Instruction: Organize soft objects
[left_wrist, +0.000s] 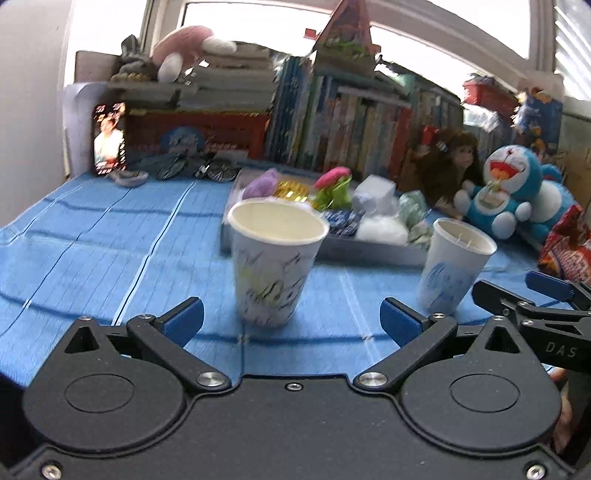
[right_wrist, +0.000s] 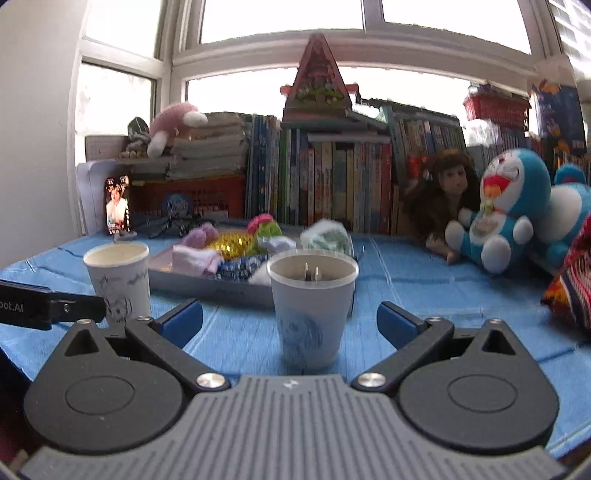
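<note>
A blue cloth (left_wrist: 92, 236) covers the counter, and at its far left corner a phone (left_wrist: 109, 138) stands upright with a lit screen, below a pink plush toy (left_wrist: 184, 46) lying on stacked books. In the left wrist view the left hand-held gripper (left_wrist: 291, 319) has its blue-tipped fingers spread wide apart, holding nothing; a white paper cup with dark scribbles (left_wrist: 273, 258) stands upright on the cloth just ahead, between the lines of the two fingers but touching neither. Behind that cup, toward the middle of the counter, a shallow grey tray (left_wrist: 369, 251) holds the soft objects: a purple piece (left_wrist: 260, 186), a pink and green piece (left_wrist: 332, 186), white bundles (left_wrist: 376, 214) and a pale green one (left_wrist: 413, 208), along with a shiny gold item (left_wrist: 291, 190). To the right stands a second white cup with blue marks (right_wrist: 312, 299), centred before the right hand-held gripper (right_wrist: 290, 319), whose fingers also stand wide apart and clear of the cup's sides. A row of upright books (right_wrist: 332, 177) lines the counter's back edge. Toward the right edge, a brown-haired doll (right_wrist: 447, 192) leans beside a blue and white plush cat (right_wrist: 502, 214), and a red patterned bag (right_wrist: 572, 291) lies at the far right.
</note>
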